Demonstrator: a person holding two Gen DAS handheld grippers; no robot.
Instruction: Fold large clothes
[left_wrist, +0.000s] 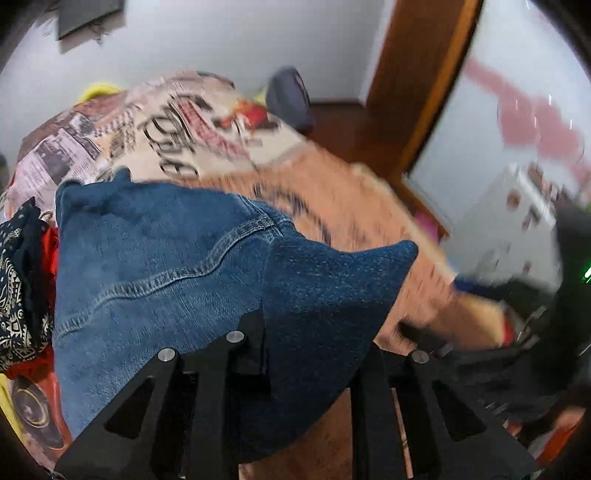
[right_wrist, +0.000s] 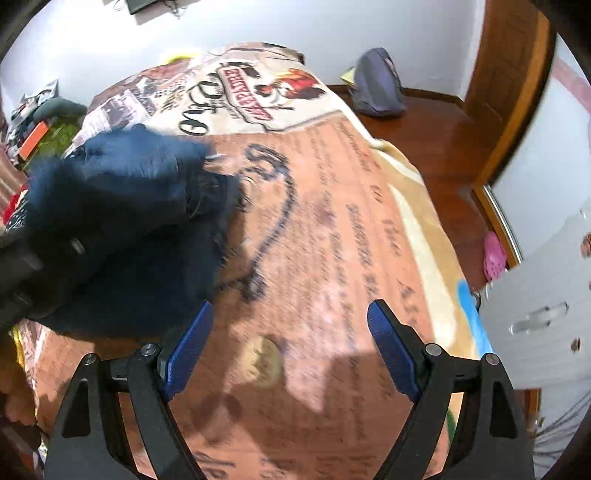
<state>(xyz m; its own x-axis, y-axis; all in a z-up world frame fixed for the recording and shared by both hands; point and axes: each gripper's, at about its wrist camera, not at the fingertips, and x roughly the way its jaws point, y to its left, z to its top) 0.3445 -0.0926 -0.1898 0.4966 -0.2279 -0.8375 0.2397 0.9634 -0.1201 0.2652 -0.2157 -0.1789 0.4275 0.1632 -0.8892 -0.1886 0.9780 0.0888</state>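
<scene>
Left tool (left_wrist: 306, 332) pinches the denim garment (left_wrist: 166, 266); right tool (right_wrist: 288, 350) spread, garment up-left over the blanket (right_wrist: 332, 240).

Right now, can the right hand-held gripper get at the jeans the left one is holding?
Probably yes. The right hand-held gripper is open and empty over the blanket, and the jeans hang just beside it with nothing in between.

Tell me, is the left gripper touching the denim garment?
Touching. The left wrist view shows the left gripper with the denim garment pinched between its fingers.
</scene>
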